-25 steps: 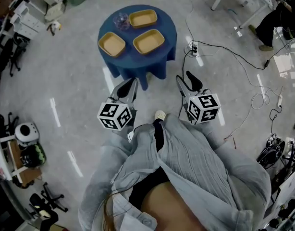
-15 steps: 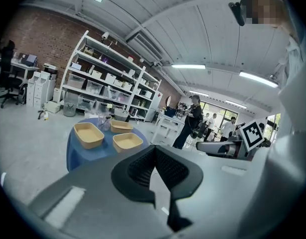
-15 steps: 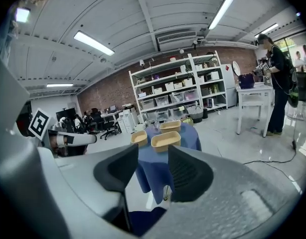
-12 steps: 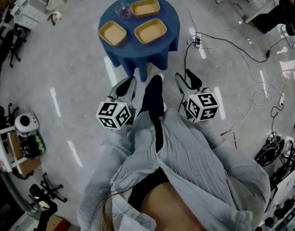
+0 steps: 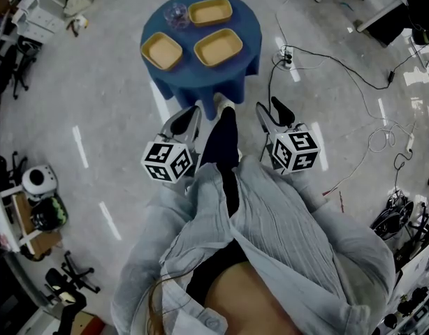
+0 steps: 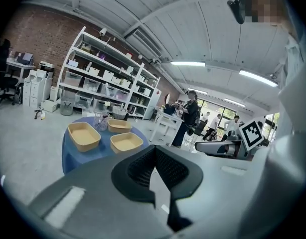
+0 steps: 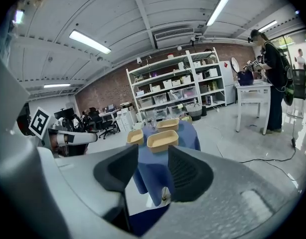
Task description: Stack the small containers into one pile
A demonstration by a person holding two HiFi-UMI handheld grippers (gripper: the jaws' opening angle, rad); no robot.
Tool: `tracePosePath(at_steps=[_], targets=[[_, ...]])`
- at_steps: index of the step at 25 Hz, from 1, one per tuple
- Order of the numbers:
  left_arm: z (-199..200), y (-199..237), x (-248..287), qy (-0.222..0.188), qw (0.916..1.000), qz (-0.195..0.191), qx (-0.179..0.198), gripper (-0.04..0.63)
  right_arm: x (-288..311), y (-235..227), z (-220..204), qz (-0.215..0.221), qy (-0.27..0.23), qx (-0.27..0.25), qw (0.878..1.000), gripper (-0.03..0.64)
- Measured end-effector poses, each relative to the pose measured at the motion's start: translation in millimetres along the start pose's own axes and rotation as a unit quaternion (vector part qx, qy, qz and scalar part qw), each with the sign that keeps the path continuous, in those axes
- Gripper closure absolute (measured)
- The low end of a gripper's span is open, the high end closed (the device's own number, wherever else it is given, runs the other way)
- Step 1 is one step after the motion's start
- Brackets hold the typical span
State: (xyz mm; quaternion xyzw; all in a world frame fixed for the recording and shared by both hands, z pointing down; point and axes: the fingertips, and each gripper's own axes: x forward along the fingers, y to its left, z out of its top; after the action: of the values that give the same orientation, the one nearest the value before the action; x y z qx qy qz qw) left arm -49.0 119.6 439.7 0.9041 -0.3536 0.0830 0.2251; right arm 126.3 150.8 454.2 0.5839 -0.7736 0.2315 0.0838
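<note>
One round table [image 5: 200, 82] under a blue cloth stands on the grey floor [image 5: 96, 117] ahead of the person; three tan containers lie on it, all apart and none stacked: one at the left [image 5: 162, 51], one at the back [image 5: 210, 11], one at the right front [image 5: 218, 47]; one clear glass [image 5: 177, 12] stands just beside the back container, on its left. Two grippers are held low before the person's body, well short of the table, one on either side of a dark-trousered leg [image 5: 221, 142], both pointing towards the table; the left gripper [image 6: 154, 151] has its jaws meeting at the tips with nothing in them; the right gripper [image 7: 152, 156] has its jaws partly apart and empty.
</note>
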Motion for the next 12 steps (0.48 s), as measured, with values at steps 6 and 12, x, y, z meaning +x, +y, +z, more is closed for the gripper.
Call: tracePosePath(at_steps=[6,12], targets=[[18,14,33,0.000,1.0000,0.000,-0.004,0.580,30,-19,21,0.004,0.004,-0.004,1.000,0.426],[41,35,68,-0.001,0.9999,0.009,-0.010,0.581,65,-41,45,0.007,0.013,-0.006,1.000,0.426]])
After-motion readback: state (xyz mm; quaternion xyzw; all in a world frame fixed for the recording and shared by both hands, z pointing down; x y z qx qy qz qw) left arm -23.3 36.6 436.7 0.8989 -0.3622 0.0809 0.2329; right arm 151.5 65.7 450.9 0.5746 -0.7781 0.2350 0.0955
